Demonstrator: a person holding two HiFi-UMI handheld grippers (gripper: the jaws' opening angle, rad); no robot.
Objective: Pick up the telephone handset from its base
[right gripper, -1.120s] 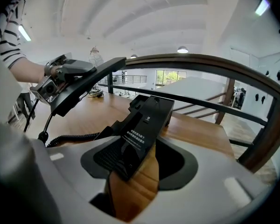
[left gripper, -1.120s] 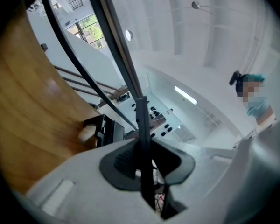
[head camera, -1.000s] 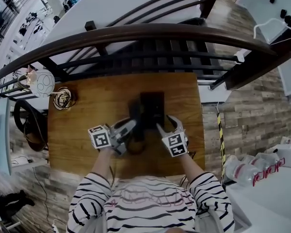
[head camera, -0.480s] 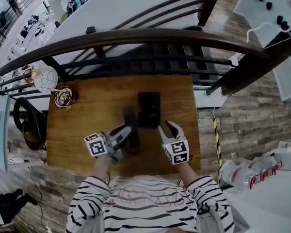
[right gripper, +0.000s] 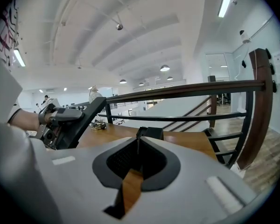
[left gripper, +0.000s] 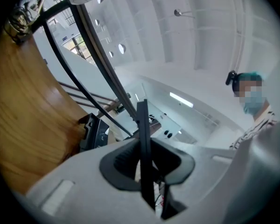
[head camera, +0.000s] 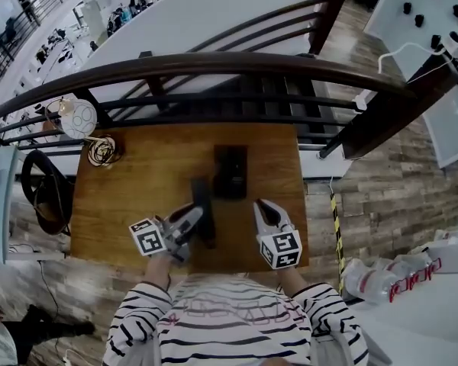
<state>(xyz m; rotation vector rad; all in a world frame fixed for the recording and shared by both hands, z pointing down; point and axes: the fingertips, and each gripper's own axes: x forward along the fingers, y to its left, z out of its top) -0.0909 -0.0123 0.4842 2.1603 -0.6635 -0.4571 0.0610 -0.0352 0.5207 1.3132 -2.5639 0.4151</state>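
The black telephone base [head camera: 230, 171] stands on the wooden table [head camera: 137, 197]; it also shows in the left gripper view [left gripper: 95, 132] and the right gripper view [right gripper: 152, 133]. The black handset [head camera: 201, 204] is off the base, to its left and nearer me. My left gripper [head camera: 192, 216] is shut on the handset, which runs edge-on between the jaws [left gripper: 143, 143]. To the right of the base, my right gripper [head camera: 261, 207] has just been closing and is shut [right gripper: 139, 143] with nothing between its pads.
A dark wooden railing [head camera: 214, 61] curves along the table's far side. A white globe lamp [head camera: 78, 118] and a cable coil [head camera: 101, 151] sit at the table's far left corner. Plastic bottles [head camera: 382, 273] lie at the right, below the table.
The left gripper has carried the handset left and towards me, away from the base. The right gripper has drawn back from the base and its jaws have closed.
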